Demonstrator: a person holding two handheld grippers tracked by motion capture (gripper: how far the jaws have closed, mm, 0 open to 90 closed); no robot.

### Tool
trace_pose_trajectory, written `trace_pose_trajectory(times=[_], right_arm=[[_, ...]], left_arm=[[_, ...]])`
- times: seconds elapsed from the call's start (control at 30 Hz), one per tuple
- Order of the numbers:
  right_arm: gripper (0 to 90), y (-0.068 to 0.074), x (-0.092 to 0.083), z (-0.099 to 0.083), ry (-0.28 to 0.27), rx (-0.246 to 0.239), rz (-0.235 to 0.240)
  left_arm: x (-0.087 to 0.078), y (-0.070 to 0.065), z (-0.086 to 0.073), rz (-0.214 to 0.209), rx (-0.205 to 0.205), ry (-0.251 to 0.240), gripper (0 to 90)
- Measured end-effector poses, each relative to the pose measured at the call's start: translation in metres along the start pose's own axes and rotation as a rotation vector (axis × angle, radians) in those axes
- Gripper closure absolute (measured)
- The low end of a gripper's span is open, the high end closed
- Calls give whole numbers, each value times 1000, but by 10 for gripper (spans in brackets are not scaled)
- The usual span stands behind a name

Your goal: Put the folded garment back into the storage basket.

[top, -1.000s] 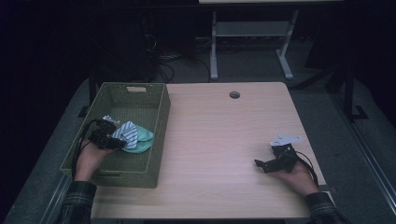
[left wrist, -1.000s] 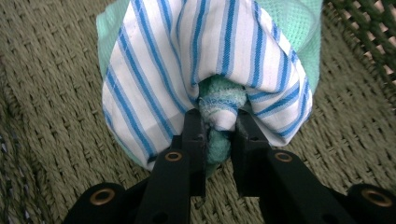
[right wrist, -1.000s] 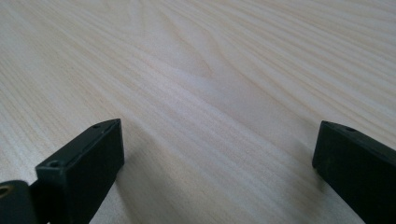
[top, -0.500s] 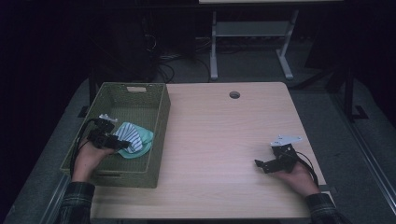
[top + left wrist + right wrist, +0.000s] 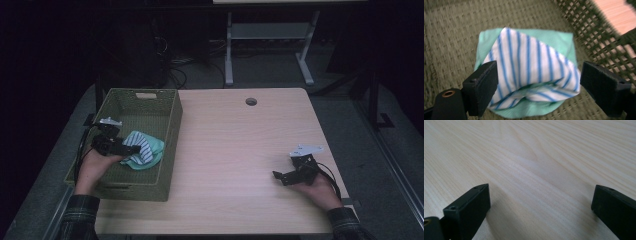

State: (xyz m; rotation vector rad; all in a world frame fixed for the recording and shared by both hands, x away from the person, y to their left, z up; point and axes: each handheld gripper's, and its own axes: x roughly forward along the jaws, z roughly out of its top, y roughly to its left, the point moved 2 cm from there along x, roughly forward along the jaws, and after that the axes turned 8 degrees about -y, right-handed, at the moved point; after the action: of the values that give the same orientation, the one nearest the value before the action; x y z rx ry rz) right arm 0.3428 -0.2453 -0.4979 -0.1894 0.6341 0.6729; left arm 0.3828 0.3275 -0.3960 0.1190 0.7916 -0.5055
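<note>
Left gripper [image 5: 131, 148] inside green woven basket [image 5: 169, 145], at 9 o'clock of the high view, jaws wide and just opened, standing either side of folded cloth [image 5: 142, 151] without pressing on it

Folded cloth [image 5: 529, 75] lying on basket floor [image 5: 451, 32], toward 3 o'clock wall of basket; mint-green layer underneath, white layer with blue stripes on top, striped layer folded into a rough triangle. In left gripper view: left pad at 8 o'clock overlapping cloth edge, right pad at 4 o'clock just beside cloth's other edge, basket's open lattice wall [image 5: 596, 37] at 2 o'clock

Left hand [image 5: 95, 167] on gripper body from 6 o'clock side, plaid sleeve [image 5: 80, 220] at bottom edge

Right gripper [image 5: 281, 176] low over bare tabletop [image 5: 235, 145] at 4 o'clock of the high view, well apart from basket, pointing toward 9 o'clock. Jaws wide, nothing between them: plain wood grain [image 5: 536, 170] between the two black pads in right gripper view. Right hand [image 5: 320, 187] behind gripper, cable looping at wrist

Round cable hole [image 5: 251, 101] in tabletop at 12 o'clock
</note>
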Motion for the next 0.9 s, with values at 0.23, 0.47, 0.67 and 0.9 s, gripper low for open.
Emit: trace_pose_trajectory(times=[0.23,0.47,0.67,0.9], right_arm=[[17,0,0,0,-2,1,0],[17,0,0,0,0,2,0],[17,0,0,0,0,3,0],[17,0,0,0,1,2,0]], left_arm=[[-9,-23,18,-25,28,-26,145],[-13,-49,35,-70,57,-58,146],[-12,-75,50,-110,84,-96,148],[-7,-109,62,-163,124,-124,150]])
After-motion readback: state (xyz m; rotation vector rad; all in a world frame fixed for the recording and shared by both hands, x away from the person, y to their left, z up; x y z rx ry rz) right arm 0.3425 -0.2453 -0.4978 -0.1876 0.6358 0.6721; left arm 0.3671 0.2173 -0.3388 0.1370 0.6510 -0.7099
